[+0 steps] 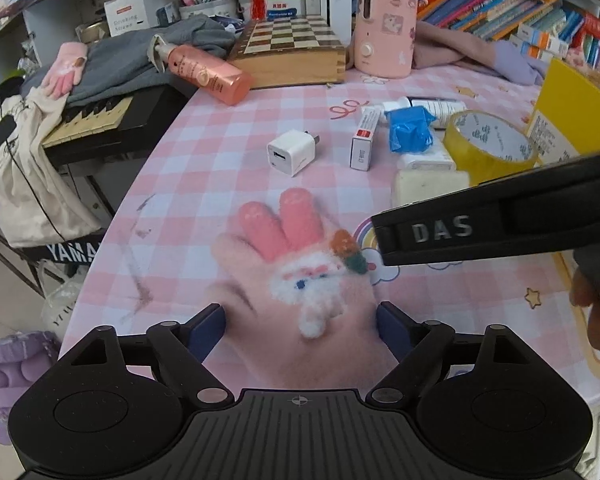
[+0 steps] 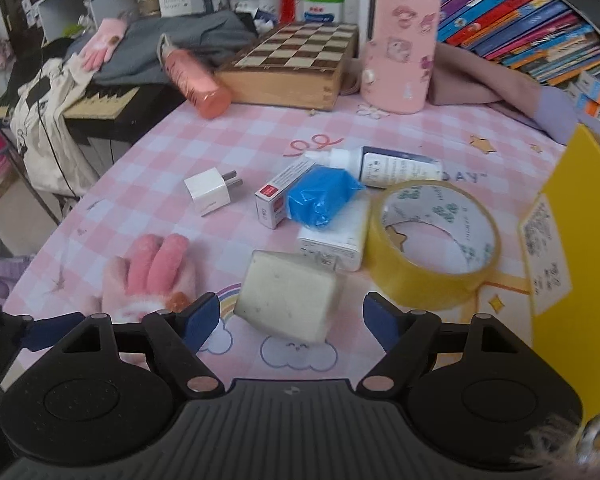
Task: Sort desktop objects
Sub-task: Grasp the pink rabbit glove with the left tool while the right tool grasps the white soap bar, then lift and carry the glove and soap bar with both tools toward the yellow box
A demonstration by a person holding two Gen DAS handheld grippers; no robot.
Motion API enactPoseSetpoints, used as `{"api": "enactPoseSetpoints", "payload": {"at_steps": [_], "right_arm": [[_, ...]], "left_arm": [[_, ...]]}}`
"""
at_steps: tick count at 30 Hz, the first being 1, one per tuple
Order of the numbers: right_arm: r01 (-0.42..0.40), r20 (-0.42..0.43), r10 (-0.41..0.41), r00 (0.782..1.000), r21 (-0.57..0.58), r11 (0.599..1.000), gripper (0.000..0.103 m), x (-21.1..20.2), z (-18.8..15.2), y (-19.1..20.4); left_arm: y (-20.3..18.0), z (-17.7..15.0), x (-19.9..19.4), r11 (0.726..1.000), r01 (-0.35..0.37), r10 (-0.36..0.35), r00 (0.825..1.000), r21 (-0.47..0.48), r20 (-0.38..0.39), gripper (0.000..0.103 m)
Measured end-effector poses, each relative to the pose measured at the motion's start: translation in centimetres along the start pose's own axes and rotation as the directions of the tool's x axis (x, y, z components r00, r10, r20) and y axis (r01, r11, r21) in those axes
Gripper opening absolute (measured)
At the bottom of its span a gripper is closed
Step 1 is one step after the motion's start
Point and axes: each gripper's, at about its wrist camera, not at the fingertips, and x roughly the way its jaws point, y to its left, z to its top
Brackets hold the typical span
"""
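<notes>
A pink knitted glove (image 1: 300, 264) with a white rabbit face lies flat on the pink checked tablecloth (image 1: 220, 152). My left gripper (image 1: 300, 330) stands open over its cuff, a blue pad at each edge of it. The glove (image 2: 152, 268) also shows at the lower left of the right wrist view. My right gripper (image 2: 292, 318) is open, its fingers either side of a cream block (image 2: 288, 296) and apart from it. The right gripper's black body (image 1: 480, 224) crosses the left wrist view above the glove.
A white charger (image 2: 208, 192), a small red-and-white box (image 2: 276, 196), a blue packet (image 2: 320, 196), a white tube (image 2: 396, 168) and a yellow tape roll (image 2: 432, 244) lie beyond. A yellow box (image 2: 572, 240) stands right. A chess box (image 1: 292, 52), pink bottle (image 1: 208, 72) and second glove (image 1: 66, 68) sit at the back.
</notes>
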Motion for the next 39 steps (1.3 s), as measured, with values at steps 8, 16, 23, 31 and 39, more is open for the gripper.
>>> {"api": "enactPoseSetpoints", "payload": {"at_steps": [8, 16, 23, 31, 39], "right_arm": [[-0.032, -0.046, 0.030, 0.999, -0.034, 0.999, 0.058, 1.5, -0.2, -0.6], [-0.054, -0.007, 0.053, 0.999, -0.058, 0.997, 0.042, 0.3, -1.0, -1.2], [-0.067, 0.031, 0.068, 0.997, -0.032, 0.997, 0.040, -2.2, -2.1, -2.8], [-0.080, 0.068, 0.078, 0.995, 0.035, 0.996, 0.039, -6.2, -3.3, -3.6], [-0.004, 0.135, -0.008, 0.991, 0.089, 0.996, 0.039, -11.6, -5.1, -3.5]], "left_arm": [[0.7, -0.1, 0.0, 0.998, -0.002, 0.000, 0.999, -0.066, -0.042, 0.090], [0.4, -0.1, -0.6, 0.999, 0.015, -0.016, 1.000, -0.044, -0.020, 0.050], [-1.0, 0.9, -2.0, 0.999, 0.038, -0.039, 0.999, 0.011, 0.017, 0.019], [-0.9, 1.8, -5.9, 0.992, 0.123, -0.121, 0.984, -0.013, 0.128, 0.019], [-0.8, 1.4, -10.8, 0.975, 0.219, -0.224, 0.948, 0.046, 0.225, 0.019]]}}
